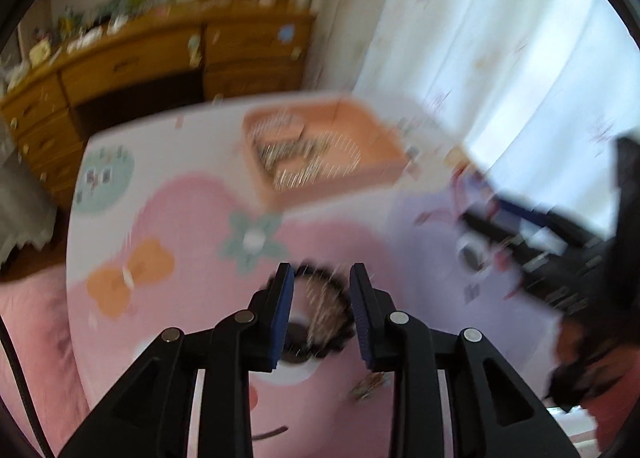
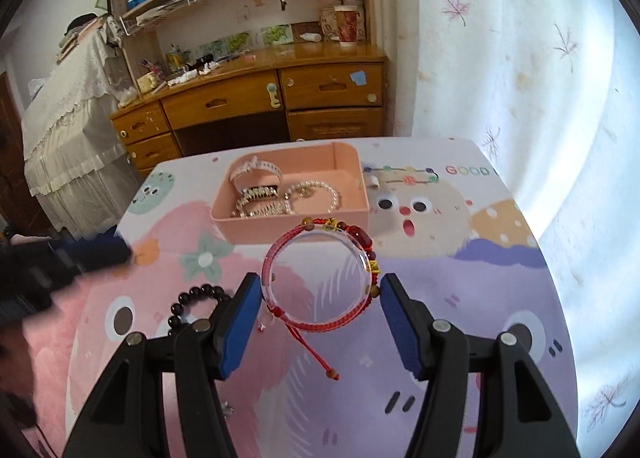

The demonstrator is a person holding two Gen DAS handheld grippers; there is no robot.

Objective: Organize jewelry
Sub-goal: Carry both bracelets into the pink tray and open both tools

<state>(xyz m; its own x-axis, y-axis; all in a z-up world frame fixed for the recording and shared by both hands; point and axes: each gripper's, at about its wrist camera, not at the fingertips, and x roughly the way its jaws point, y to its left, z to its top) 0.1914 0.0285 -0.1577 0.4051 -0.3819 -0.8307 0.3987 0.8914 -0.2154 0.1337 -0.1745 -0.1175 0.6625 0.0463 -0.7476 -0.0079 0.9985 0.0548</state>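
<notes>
A pink tray (image 2: pixel 296 227) on the cartoon mat holds several silver and pearl pieces; it shows blurred in the left wrist view (image 1: pixel 372 133). A red cord bracelet (image 2: pixel 320 274) with beads and a clear bangle lies between the fingers of my open right gripper (image 2: pixel 318 298). A black bead bracelet (image 2: pixel 192 306) lies left of it; in the left wrist view (image 1: pixel 320 318) it sits blurred between the open fingers of my left gripper (image 1: pixel 322 282). I cannot tell whether the pads touch it. The left gripper also shows blurred in the right wrist view (image 2: pixel 80 254).
A wooden desk (image 2: pixel 256 97) with drawers and cluttered shelves stands behind the table. A white curtain (image 2: pixel 520 57) hangs at the right. A lace-covered object (image 2: pixel 68 129) stands at the left. The mat's far edge (image 2: pixel 400 139) is just past the tray.
</notes>
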